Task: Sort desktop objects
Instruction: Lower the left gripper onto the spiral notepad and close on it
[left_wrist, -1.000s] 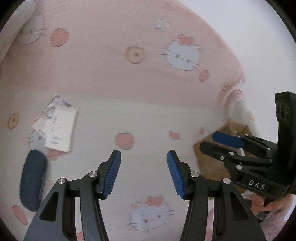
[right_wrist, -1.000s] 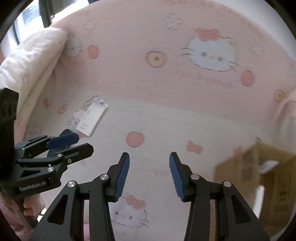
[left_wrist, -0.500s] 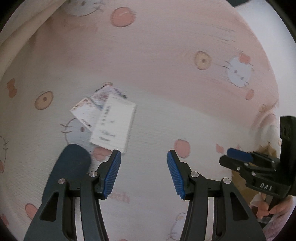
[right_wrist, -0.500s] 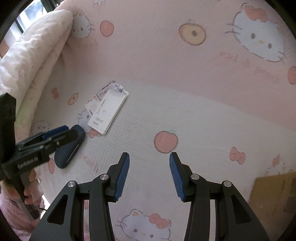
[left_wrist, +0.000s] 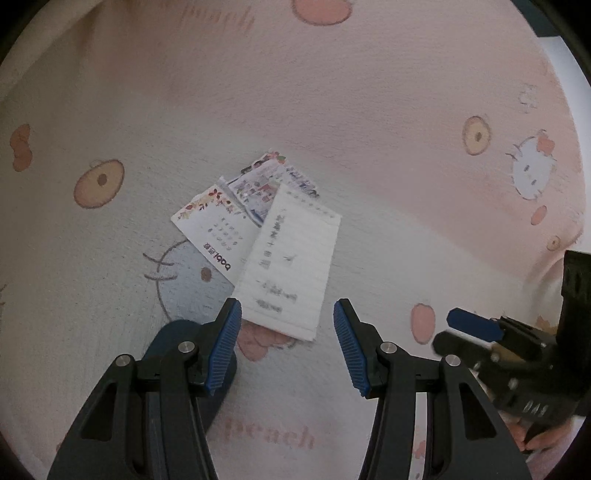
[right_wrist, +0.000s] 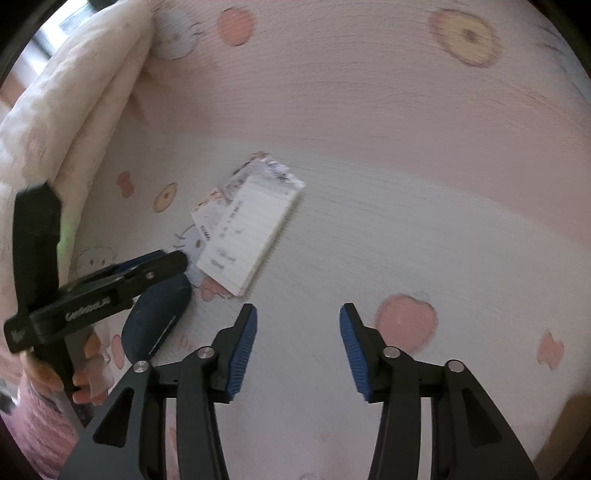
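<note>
Both grippers hang over a bed w/ a pink-and-white cartoon-cat sheet (left_wrist: 369, 122). Left gripper (left_wrist: 287, 347) is released, blue pads wide apart, nothing btwn them but bare sheet; it tilts steeply down. Right gripper (right_wrist: 297, 349) is also released w/ nothing btwn its pads, and its jaws have just been opening further. Task things sit in a small cluster just beyond the left gripper's tips: a lined notepad (left_wrist: 291, 258) w/ handwriting lies flat on top, its near edge just past the gap btwn the pads. It overlaps a calendar card (left_wrist: 210, 229) w/ a floral corner on its left, and a printed leaflet (left_wrist: 258, 184) pokes out at the far side under both. A dark blue oval case (left_wrist: 173, 339) lies flat on the sheet at near left of the papers, partly hidden behind the left gripper's left finger; whether finger and case touch, can't tell. From the right wrist view the same cluster sits far-left of the right gripper: notepad (right_wrist: 251, 236) on top, blue case (right_wrist: 155, 321) nearer and to the left of it, w/ the left gripper's body crossing over the case's far end. A folded pale quilt (right_wrist: 74, 110) is bunched at far left of that view. A hand (right_wrist: 86, 387) w/ a pink fuzzy sleeve (right_wrist: 40, 435) grips the left gripper's handle. In the left wrist view the right gripper shows at right, well apart from the papers.
</note>
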